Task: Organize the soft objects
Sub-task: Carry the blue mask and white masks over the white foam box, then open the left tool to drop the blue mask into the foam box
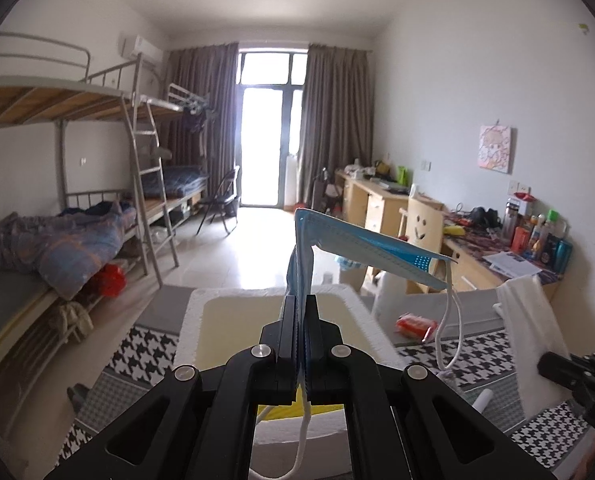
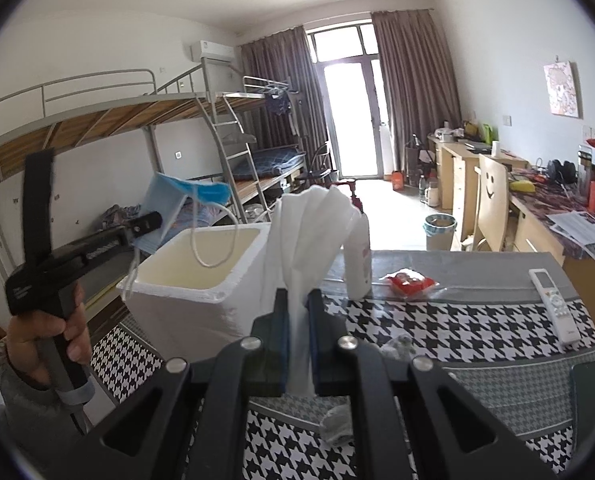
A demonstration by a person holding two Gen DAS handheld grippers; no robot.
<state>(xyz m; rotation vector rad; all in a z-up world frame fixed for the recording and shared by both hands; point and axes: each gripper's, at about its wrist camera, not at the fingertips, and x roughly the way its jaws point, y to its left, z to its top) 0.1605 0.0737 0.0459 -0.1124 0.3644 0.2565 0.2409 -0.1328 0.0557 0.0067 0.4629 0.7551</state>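
Note:
My left gripper (image 1: 300,304) is shut on a blue face mask (image 1: 361,246) and holds it above the open white foam box (image 1: 193,312); its white ear loops hang down. In the right wrist view the left gripper (image 2: 153,220) holds the mask (image 2: 165,200) over the box's (image 2: 201,292) left rim. My right gripper (image 2: 297,300) is shut on a white cloth (image 2: 305,232) that stands up, just right of the box. The cloth also shows in the left wrist view (image 1: 529,320).
The table has a black-and-white houndstooth cloth (image 2: 457,332). On it are a white bottle (image 2: 359,252), a red snack packet (image 2: 409,282), a white remote (image 2: 553,304) and a crumpled wrapper (image 2: 397,346). Bunk beds (image 1: 57,208) stand left, desks (image 1: 477,248) right.

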